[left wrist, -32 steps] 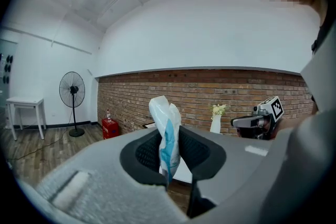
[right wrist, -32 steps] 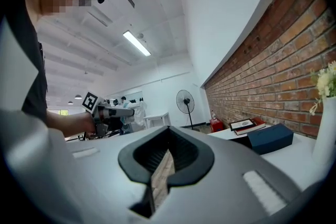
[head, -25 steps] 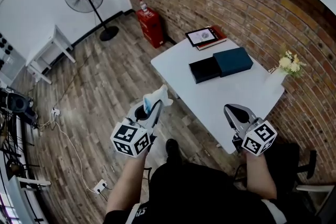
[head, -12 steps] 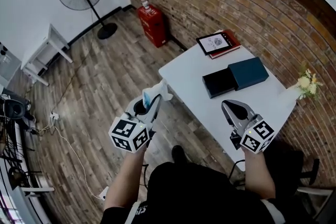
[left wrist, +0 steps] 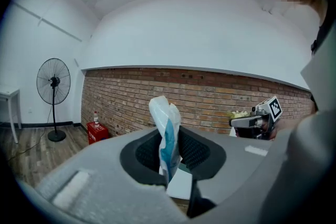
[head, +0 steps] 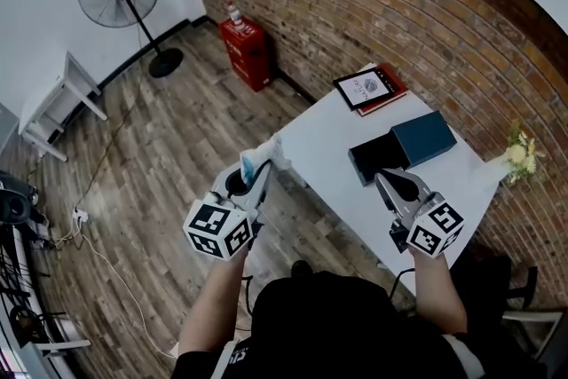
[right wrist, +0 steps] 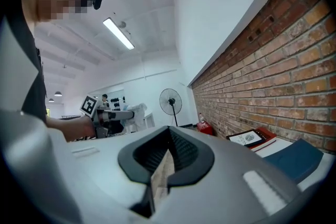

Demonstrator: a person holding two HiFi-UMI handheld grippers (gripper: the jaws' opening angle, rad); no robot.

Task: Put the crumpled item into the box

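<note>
So the left gripper [head: 256, 179] is clamping down on the crumpled item [head: 264, 157], a white and blue scrunched-up wrapper sort of thing. In the left gripper view it's sitting right between the jaws, poking up past the tips, and the pads are squeezing it from both sides.

The item isn't in the box [head: 404, 146]. It's hanging in the air over the wooden floor [head: 169, 129], just off the near corner of the white table [head: 324, 138]. The box is lying on the table well apart from it, closer to the brick wall [head: 355, 4], with its black part sticking out of the teal part.

The right gripper [head: 387, 180] is clenched with nothing in it, jaws meeting at the tips. It's hovering over the table's near side, close to the black end of the box.

A tablet [head: 368, 86] is also lying on a red book at the table's far end.
</note>
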